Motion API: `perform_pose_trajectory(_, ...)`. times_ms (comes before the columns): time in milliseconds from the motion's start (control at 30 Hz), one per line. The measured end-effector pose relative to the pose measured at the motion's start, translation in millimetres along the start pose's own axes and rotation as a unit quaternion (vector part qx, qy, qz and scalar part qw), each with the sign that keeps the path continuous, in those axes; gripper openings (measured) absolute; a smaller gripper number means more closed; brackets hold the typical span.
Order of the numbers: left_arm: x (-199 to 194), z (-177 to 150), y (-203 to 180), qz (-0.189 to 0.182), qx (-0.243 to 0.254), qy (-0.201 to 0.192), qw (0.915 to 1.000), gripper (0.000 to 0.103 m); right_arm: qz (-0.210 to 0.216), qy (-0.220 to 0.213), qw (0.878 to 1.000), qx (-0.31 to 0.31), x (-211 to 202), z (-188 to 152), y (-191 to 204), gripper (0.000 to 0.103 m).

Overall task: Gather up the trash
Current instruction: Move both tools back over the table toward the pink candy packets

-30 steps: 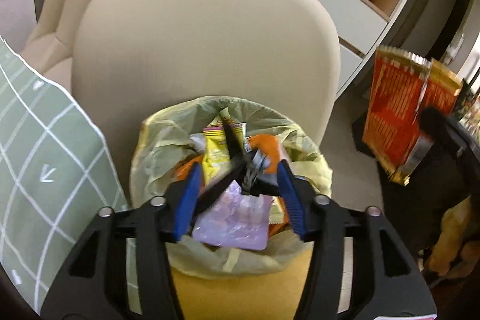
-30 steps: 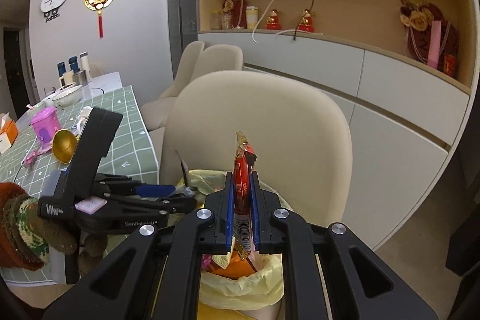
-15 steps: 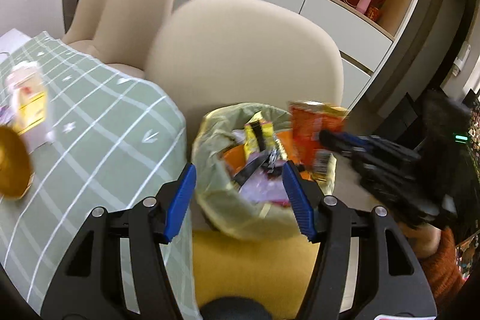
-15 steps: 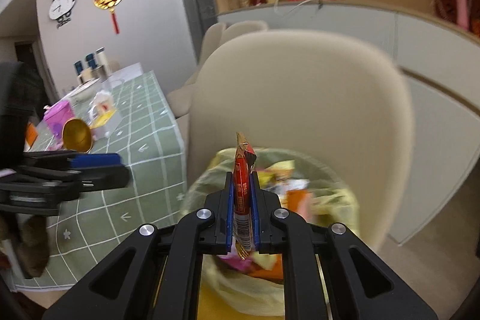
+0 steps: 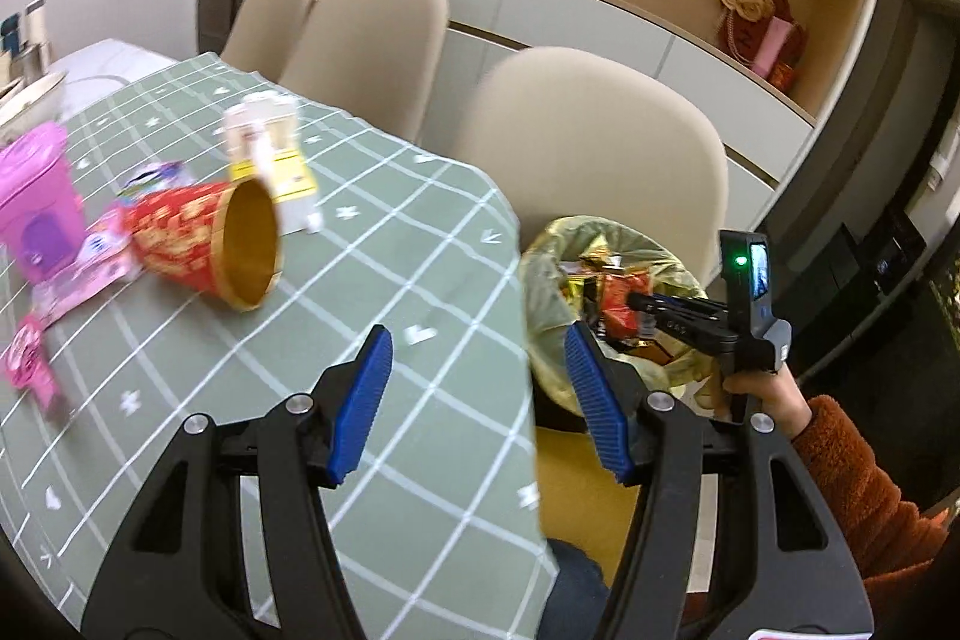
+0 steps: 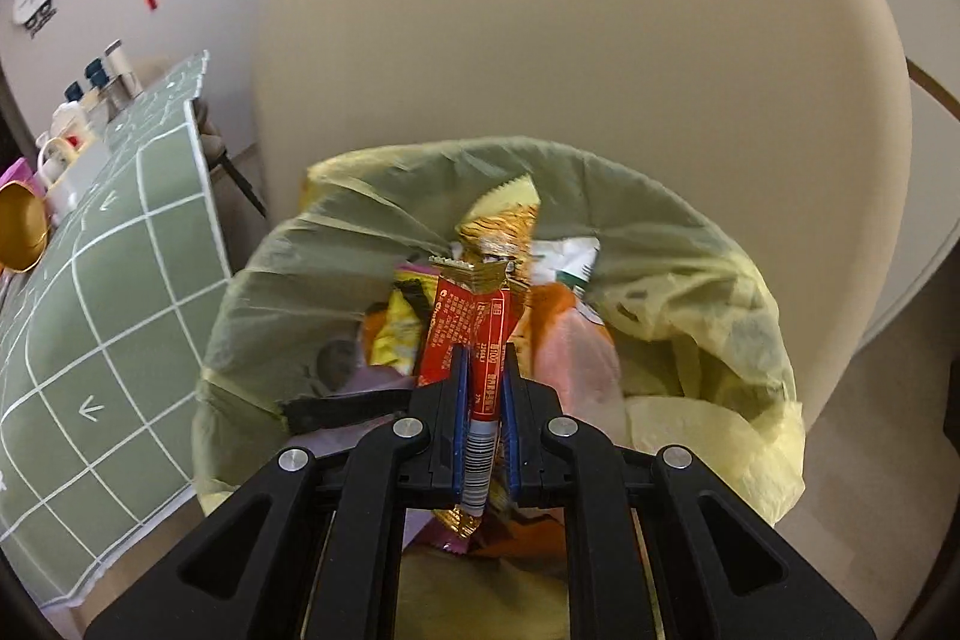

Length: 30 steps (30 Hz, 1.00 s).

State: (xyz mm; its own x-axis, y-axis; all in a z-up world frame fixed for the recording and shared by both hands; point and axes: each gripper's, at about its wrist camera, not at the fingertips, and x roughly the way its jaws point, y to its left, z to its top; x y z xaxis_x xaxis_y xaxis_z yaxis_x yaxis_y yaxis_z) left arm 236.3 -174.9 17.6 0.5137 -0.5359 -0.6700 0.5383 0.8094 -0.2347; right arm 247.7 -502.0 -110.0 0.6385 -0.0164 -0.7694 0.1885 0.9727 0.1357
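Left wrist view: left gripper (image 5: 477,388) hovering with jaws spread wide, gripping nothing, blue pads (image 5: 360,403) standing well apart above the near right edge of the surface (image 5: 384,280) under its green checked cloth. Lying on its side at the left of that surface, a red and gold paper cup (image 5: 207,244), open mouth facing the camera; just behind it, a white and yellow carton (image 5: 270,160); farther left, a pink container (image 5: 39,214) and scattered pink wrappers (image 5: 27,358), blurred. Sitting to the right, just past the surface edge, the trash bin (image 5: 540,274) with a yellow liner, filled with coloured wrappers, backed by a beige chair (image 5: 600,142). Reaching in over the bin from the right, the right gripper (image 5: 645,304), held by a hand (image 5: 762,394) in an orange sleeve, pinching a red wrapper (image 5: 624,295) above the bin opening.

Right wrist view: right gripper (image 6: 480,382) pointing down at the bin mouth, jaws closed almost fully, clamping the red wrapper (image 6: 474,334) upright between the blue pads (image 6: 459,400); wrapper's gold crimped top edge sticking out beyond the fingertips, barcoded end hanging nearer the camera. Sitting directly beneath, the trash bin (image 6: 690,280), yellow liner folded over the rim, holding yellow, orange and pink wrappers. Rising behind, the beige chair (image 6: 570,40); showing at the left, the green checked surface (image 6: 120,250).
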Motion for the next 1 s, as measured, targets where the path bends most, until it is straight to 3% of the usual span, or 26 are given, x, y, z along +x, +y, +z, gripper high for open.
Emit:
perform_pose_trajectory(100, -9, -6, 15, 0.008, -0.012, -0.004, 0.9999, 0.057, 0.007, -0.013, 1.000, -0.009, -12, -3, 7, 0.018)
perform_pose_trajectory(167, -15, -9, 23, 0.011, -0.018, -0.008, 0.9997, 0.057, -0.002, -0.023, 0.999, -0.024, -22, -6, 12, 0.037)
perform_pose_trajectory(267, -26, -14, 36, 0.017, -0.030, -0.015, 0.9993, 0.057, -0.035, -0.043, 0.997, -0.047, -41, -10, 24, 0.038)
perform_pose_trajectory(533, -61, -29, 81, 0.057, -0.065, -0.039, 0.9955, 0.057, -0.054, -0.090, 0.993, -0.059, -90, -4, 48, 0.042)
perform_pose_trajectory(700, -88, -42, 121, 0.090, -0.096, -0.056, 0.9898, 0.057, -0.027, -0.114, 0.991, -0.070, -114, 5, 81, 0.042)
perform_pose_trajectory(900, -114, -56, 165, 0.132, -0.117, -0.086, 0.9806, 0.058, 0.021, -0.153, 0.980, -0.126, -142, 5, 146, 0.042)
perform_pose_trajectory(1000, -120, -59, 186, 0.145, -0.125, -0.092, 0.9771, 0.058, 0.064, -0.158, 0.974, -0.150, -149, 5, 182, 0.052)
